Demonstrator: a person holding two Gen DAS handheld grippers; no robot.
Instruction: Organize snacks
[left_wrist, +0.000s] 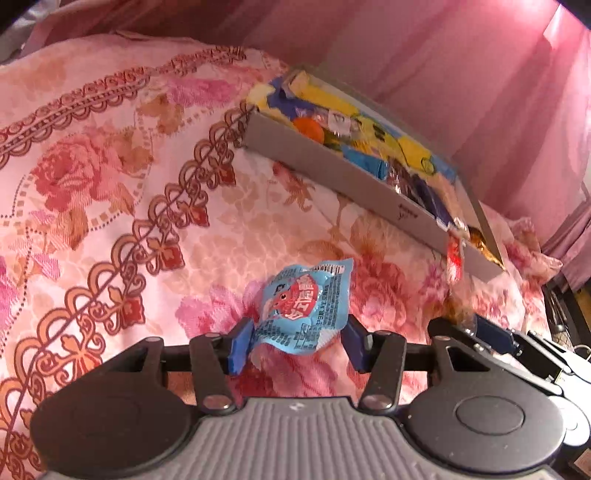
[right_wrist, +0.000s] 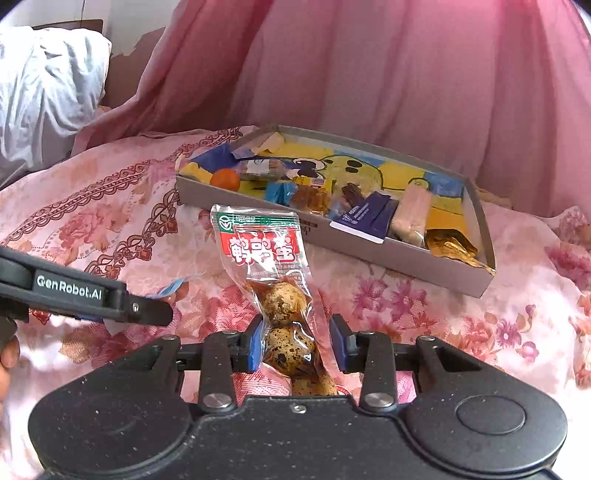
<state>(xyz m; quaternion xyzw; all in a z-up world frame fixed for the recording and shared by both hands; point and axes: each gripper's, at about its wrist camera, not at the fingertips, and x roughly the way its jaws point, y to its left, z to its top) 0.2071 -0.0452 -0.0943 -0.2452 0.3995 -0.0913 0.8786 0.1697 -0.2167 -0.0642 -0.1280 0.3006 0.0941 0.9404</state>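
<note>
Left wrist view: my left gripper pinches a blue snack packet, short of the grey snack box. My right gripper straddles a quail-egg pack, grip uncertain, also before that box on the floral bedspread.

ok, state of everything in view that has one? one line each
left gripper: jaws around blue snack packet, gap on its right side
blue snack packet: sealed, between the fingers
right gripper: jaws around quail egg pack
quail egg pack: sealed, on bedspread
grey box: open, lidless, holding snacks
</note>
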